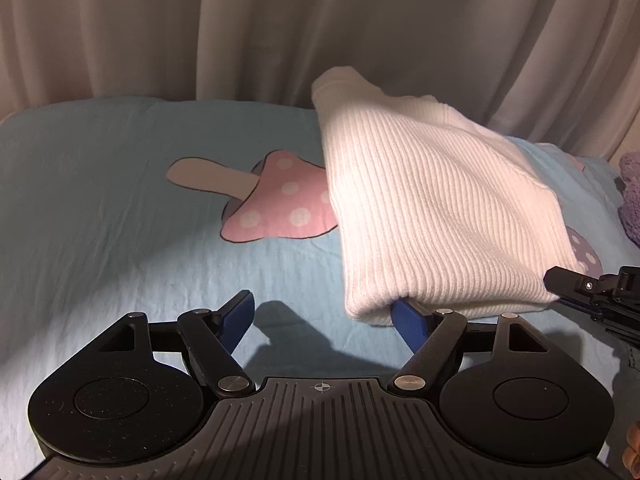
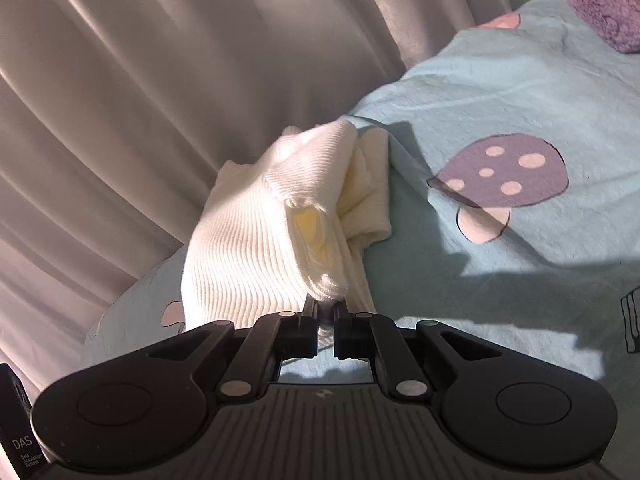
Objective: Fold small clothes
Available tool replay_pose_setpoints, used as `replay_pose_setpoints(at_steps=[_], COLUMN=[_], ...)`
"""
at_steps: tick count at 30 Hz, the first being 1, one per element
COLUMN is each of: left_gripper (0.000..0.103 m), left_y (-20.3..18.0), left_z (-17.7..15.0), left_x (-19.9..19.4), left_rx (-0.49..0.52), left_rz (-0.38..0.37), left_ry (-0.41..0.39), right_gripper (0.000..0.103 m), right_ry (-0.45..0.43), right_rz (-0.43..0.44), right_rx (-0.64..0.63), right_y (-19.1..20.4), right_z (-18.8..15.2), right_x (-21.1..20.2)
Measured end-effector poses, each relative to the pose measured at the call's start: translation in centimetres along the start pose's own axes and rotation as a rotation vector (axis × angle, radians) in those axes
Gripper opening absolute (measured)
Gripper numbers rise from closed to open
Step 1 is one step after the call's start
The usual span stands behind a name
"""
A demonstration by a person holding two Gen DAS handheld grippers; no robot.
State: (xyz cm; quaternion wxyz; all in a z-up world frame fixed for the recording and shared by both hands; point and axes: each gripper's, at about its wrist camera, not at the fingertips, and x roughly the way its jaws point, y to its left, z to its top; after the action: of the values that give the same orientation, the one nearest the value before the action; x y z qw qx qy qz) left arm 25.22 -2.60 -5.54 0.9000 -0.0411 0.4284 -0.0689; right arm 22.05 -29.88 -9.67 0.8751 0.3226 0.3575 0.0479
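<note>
A white ribbed knit garment (image 1: 432,216) lies partly lifted over the light blue sheet (image 1: 120,220). My left gripper (image 1: 324,312) is open, low over the sheet; its right blue fingertip (image 1: 404,316) sits under the garment's near edge. My right gripper (image 2: 324,308) is shut on a bunched edge of the white garment (image 2: 256,248) and holds it raised off the sheet. The right gripper also shows at the right edge of the left wrist view (image 1: 592,292).
The sheet has a pink mushroom print (image 1: 280,200) and a purple one (image 2: 504,176). Beige curtains (image 1: 280,28) hang right behind the bed. A purple fuzzy cloth (image 2: 600,0) lies at the far right.
</note>
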Motion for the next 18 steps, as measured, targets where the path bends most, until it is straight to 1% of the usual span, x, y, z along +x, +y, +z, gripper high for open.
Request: replay_pose_setpoints(at_steps=[1, 2, 4, 5, 7, 8, 9, 10, 11, 12, 13, 14, 16, 17, 18], left_gripper=[0.080, 0.080, 0.080, 0.080, 0.080, 0.080, 0.080, 0.080, 0.080, 0.080, 0.080, 0.080, 0.080, 0.080, 0.081], left_y=[0.0, 0.0, -0.2, -0.2, 0.1, 0.6, 1.3, 2.0, 2.9, 3.7, 4.6, 5.2, 5.8, 5.8, 5.5], left_z=[0.1, 0.1, 0.0, -0.1, -0.3, -0.4, -0.5, -0.5, -0.4, -0.3, 0.1, 0.6, 1.9, 2.7, 3.4], left_x=[-0.1, -0.2, -0.1, -0.1, -0.3, -0.5, -0.9, -1.2, -1.7, -2.0, -2.4, -2.6, -2.6, -2.5, -2.3], left_rx=[-0.007, -0.013, -0.014, -0.010, -0.003, -0.003, -0.007, -0.017, -0.037, -0.062, -0.105, -0.142, -0.196, -0.205, -0.207], left_rz=[0.006, 0.012, 0.021, 0.025, 0.021, 0.017, 0.017, 0.021, 0.020, 0.019, 0.035, 0.053, 0.087, 0.102, 0.111], left_ry=[-0.002, -0.003, 0.009, 0.019, 0.037, 0.045, 0.057, 0.072, 0.080, 0.077, 0.069, 0.057, 0.019, 0.001, -0.019], right_gripper=[0.005, 0.005, 0.005, 0.005, 0.006, 0.005, 0.006, 0.008, 0.008, 0.010, 0.017, 0.019, 0.020, 0.020, 0.020], right_ry=[-0.010, -0.012, 0.025, 0.037, 0.043, 0.051, 0.044, 0.005, -0.043, -0.107, -0.143, -0.165, -0.189, -0.195, -0.201], right_rz=[-0.006, -0.031, -0.114, -0.142, -0.128, -0.142, -0.179, -0.181, -0.157, -0.125, -0.099, -0.067, 0.004, 0.040, 0.057], right_rx=[-0.024, -0.075, -0.146, -0.174, -0.213, -0.225, -0.237, -0.256, -0.268, -0.278, -0.292, -0.311, -0.364, -0.407, -0.454], right_y=[0.1, 0.5, 0.6, 0.4, 0.1, 0.1, -0.1, -0.4, -0.5, -0.3, 0.2, 0.9, 3.4, 4.9, 6.3], right_z=[0.1, 0.0, -0.4, -0.6, -0.6, -0.4, -0.1, 0.3, 0.7, 1.4, 2.1, 2.8, 3.7, 4.0, 4.3], right_x=[-0.2, -0.3, 0.5, 1.0, 0.6, 0.3, -0.1, -0.9, -1.8, -2.7, -3.0, -2.9, -1.6, -0.6, 0.9])
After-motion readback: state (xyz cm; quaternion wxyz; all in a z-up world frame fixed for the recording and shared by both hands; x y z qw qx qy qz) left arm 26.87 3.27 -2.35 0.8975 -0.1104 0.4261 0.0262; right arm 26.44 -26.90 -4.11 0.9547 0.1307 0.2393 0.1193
